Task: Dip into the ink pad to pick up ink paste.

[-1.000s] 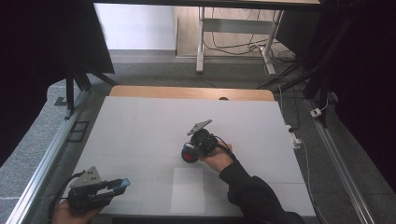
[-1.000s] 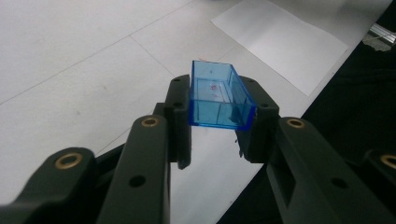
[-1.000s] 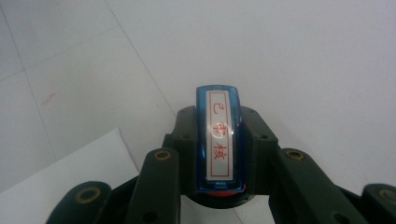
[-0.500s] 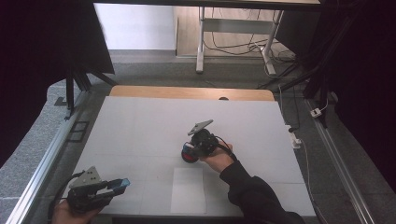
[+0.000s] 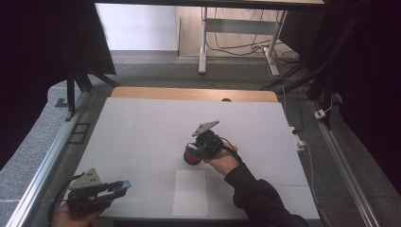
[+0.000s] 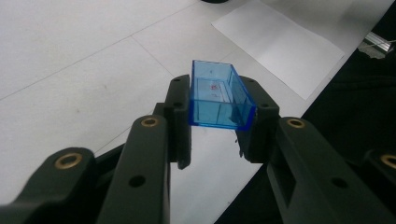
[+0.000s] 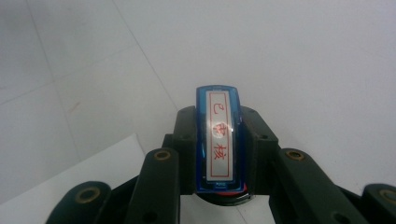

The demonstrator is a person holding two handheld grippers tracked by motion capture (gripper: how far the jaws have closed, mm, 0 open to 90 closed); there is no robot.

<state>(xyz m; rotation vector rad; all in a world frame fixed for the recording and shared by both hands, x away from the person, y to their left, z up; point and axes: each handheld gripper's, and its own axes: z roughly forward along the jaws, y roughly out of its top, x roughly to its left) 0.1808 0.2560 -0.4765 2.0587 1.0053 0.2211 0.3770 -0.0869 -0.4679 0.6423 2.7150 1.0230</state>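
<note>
- The left tool [image 5: 124, 185] sits at the near left corner of the white tabletop [image 5: 142, 127], held in the person's left hand [image 5: 71, 216], and points toward the right along the near edge.
- Its jaws are clamped on a small clear blue cap [image 6: 219, 95]; in the left gripper view the cap is a hollow, box-shaped shell with its open side facing the camera, gripped by its two long side walls.
- In the high view the same cap shows as a blue spot at the tip of the left tool, just above the tabletop.
- The right tool [image 5: 193, 152] is near the middle of the tabletop, held in the person's right hand [image 5: 222, 163], whose dark sleeve [image 5: 257, 198] comes in from the lower right.
- The jaws of the right tool are closed on a blue stamp [image 7: 219, 140], held upright between them; its narrow top carries a white label with red characters inside a red frame.
- A red part of the stamp shows under the blue body, and in the high view it sits low against the tabletop.
- A white sheet of paper [image 5: 191, 193] lies flat on the tabletop just near of the stamp, between the two tools; its corner shows in both gripper views.
- The two tools are well apart.
</note>
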